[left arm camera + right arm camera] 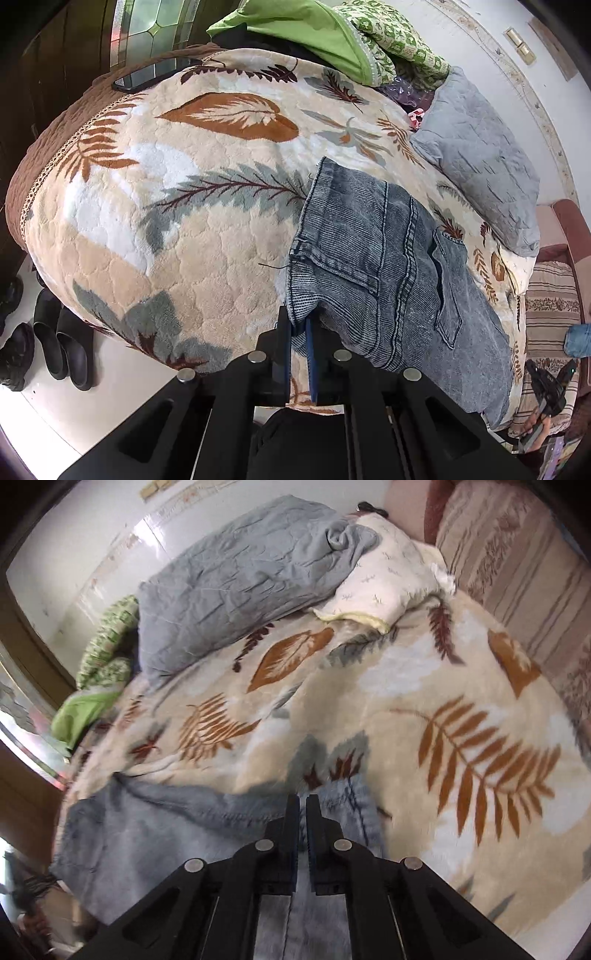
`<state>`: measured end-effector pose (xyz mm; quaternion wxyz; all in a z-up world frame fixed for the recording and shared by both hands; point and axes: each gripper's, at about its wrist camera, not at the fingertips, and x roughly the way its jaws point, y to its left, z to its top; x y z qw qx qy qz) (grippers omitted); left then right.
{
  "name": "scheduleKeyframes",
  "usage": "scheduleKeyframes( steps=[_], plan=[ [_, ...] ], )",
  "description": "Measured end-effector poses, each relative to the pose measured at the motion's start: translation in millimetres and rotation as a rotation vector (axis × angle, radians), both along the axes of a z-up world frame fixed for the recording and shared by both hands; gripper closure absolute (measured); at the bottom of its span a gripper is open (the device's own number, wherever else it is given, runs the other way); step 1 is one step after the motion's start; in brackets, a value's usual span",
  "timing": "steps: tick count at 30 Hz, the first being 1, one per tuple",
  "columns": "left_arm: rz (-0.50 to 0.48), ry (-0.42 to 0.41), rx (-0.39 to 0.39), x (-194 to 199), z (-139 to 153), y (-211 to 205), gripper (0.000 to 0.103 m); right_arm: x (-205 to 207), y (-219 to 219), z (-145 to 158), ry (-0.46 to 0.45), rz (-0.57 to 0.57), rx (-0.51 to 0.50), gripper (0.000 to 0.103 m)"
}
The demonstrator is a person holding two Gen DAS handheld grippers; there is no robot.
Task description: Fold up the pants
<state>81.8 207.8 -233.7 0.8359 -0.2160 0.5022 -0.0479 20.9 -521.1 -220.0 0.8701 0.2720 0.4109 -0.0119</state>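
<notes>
Blue denim pants (369,258) lie flat on a leaf-patterned blanket (184,240), back pockets facing up. My left gripper (299,326) is shut on the near corner of their waistband at the bed's edge. In the right wrist view the pants (166,830) are a blurred blue-grey stretch at the lower left. There my right gripper (303,799) is shut, with the denim edge pinched at its tips and drawn up a little off the blanket (406,701).
A crumpled grey quilt (480,158) (240,572), a white pillow (384,579) and green clothes (314,29) lie along the far side of the bed. A dark phone (155,74) rests near the bed's left edge. Black shoes (55,332) stand on the floor.
</notes>
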Motion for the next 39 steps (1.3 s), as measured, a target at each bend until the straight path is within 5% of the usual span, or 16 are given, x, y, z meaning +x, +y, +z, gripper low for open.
scheduleKeyframes(
  steps=[2, 9, 18, 24, 29, 31, 33, 36, 39],
  plan=[
    [0.000, 0.001, 0.011, 1.0, -1.7, -1.8, 0.096, -16.1, -16.9, -7.9, 0.015, -0.046, 0.089, 0.098],
    [0.010, -0.009, -0.010, -2.8, 0.0, 1.6, 0.096, -34.4, -28.0, -30.4, 0.098, -0.075, 0.098, 0.098],
    [0.011, -0.005, 0.010, -2.3, 2.8, -1.4, 0.096, -17.3, -10.5, -39.9, 0.127, -0.036, 0.048, 0.098],
    [0.016, 0.002, 0.011, -0.9, -0.9, -1.2, 0.096, -13.6, 14.8, -52.2, 0.113, -0.002, -0.089, 0.095],
    [0.001, -0.011, 0.044, -2.6, 2.8, -5.6, 0.096, -27.6, 18.9, -58.7, -0.023, -0.014, -0.045, 0.073],
    [-0.004, -0.016, 0.050, -3.0, 5.5, -7.0, 0.096, -23.4, 27.1, -53.8, -0.034, 0.053, -0.038, 0.037],
    [-0.006, -0.020, 0.051, -3.2, 7.3, -7.4, 0.096, -15.4, 41.9, -44.4, 0.009, 0.121, -0.067, 0.020],
    [-0.009, -0.021, 0.050, -4.4, 9.1, -7.3, 0.096, -17.2, 59.3, -22.7, 0.003, 0.127, -0.183, 0.020],
    [-0.015, -0.025, 0.053, -5.3, 10.4, -6.0, 0.096, -29.1, 50.6, -9.2, -0.002, 0.102, -0.169, 0.020]
  ],
)
